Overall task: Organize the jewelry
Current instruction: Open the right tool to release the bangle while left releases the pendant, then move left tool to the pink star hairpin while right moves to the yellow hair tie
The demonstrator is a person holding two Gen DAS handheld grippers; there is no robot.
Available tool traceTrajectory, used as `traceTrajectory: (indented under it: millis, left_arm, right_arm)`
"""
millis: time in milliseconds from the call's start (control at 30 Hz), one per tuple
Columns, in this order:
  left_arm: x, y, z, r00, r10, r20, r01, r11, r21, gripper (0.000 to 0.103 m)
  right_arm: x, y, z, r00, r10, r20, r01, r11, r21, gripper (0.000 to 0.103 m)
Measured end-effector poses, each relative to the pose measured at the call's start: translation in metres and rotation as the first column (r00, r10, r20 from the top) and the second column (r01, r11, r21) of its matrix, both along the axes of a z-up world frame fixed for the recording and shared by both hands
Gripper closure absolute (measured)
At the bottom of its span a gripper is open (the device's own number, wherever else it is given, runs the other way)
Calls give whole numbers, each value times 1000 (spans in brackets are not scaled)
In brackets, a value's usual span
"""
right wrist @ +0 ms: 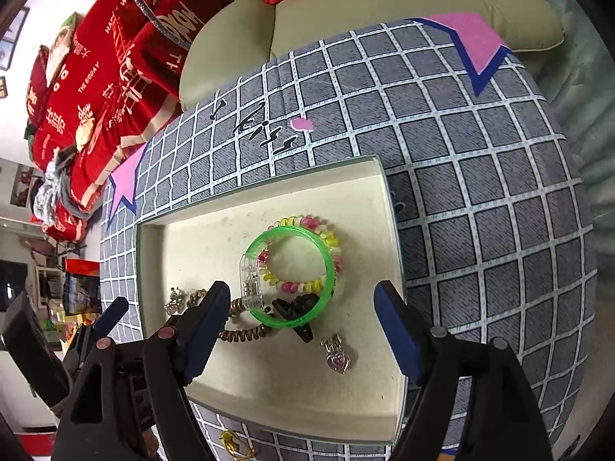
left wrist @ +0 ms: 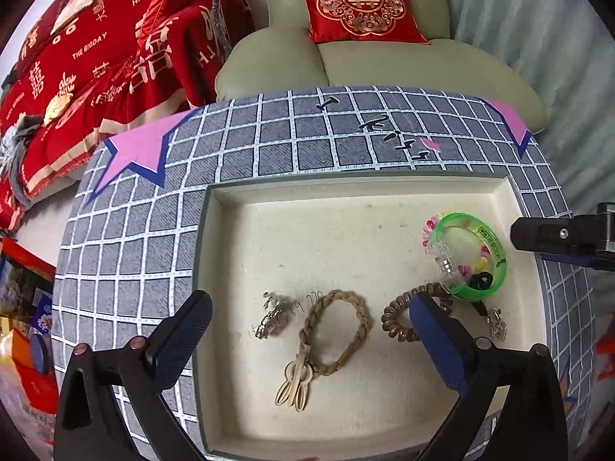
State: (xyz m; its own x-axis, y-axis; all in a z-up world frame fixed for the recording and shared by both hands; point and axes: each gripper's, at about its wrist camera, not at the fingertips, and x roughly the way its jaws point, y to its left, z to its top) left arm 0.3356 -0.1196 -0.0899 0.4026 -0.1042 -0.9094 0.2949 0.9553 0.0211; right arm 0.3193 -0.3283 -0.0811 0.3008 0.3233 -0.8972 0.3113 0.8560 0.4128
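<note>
A shallow cream tray (left wrist: 209,269) lies on a grey checked cloth. In it are a tan braided bracelet (left wrist: 334,330) with a wooden charm, a small silver and pink charm (left wrist: 273,319), a brown coil tie (left wrist: 399,319), a green bangle (left wrist: 469,257) and a silver heart pendant (left wrist: 497,326). My left gripper (left wrist: 309,303) hangs open above the braided bracelet, touching nothing. My right gripper (right wrist: 303,290) is open over the green bangle (right wrist: 292,272), which rests on a pink and yellow coil tie (right wrist: 307,226) and a black clip (right wrist: 298,315). The heart pendant (right wrist: 338,357) lies loose beneath it.
The checked cloth (left wrist: 127,253) covers a round table with pink star patches. A pale green sofa (left wrist: 346,65) with a red cushion stands behind, and red bedding is piled at the left. A small gold piece (right wrist: 234,445) lies on the cloth outside the tray's near rim.
</note>
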Motion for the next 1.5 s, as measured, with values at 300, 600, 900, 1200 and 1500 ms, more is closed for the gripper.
traceTrajectory:
  millis: [300,600,900,1200,1500]
  left_arm:
    - [-26,18,24,999,-11,38,11,1000,-3,0]
    - [-77,46,33,999,-32,26,32,999,11,0]
    - [-122,72,26,999,-40,-35,41,999,25,0]
    - [-156,91,19,996,-54,-72,55,998,26,0]
    - [-191,107,7,991,-75,-108,78,997,26,0]
  right_arm:
    - [-34,7,24,995,-11,97,9,1000,20,0]
    - [-72,32,33,998,36,48,-38,998,41,0]
    - [-118,57,23,999,49,-17,-48,999,23,0]
    - [-140,74,17,998,43,-52,-43,999,2,0]
    - [-153,95,9,992,95,-84,-100,994,-48,0]
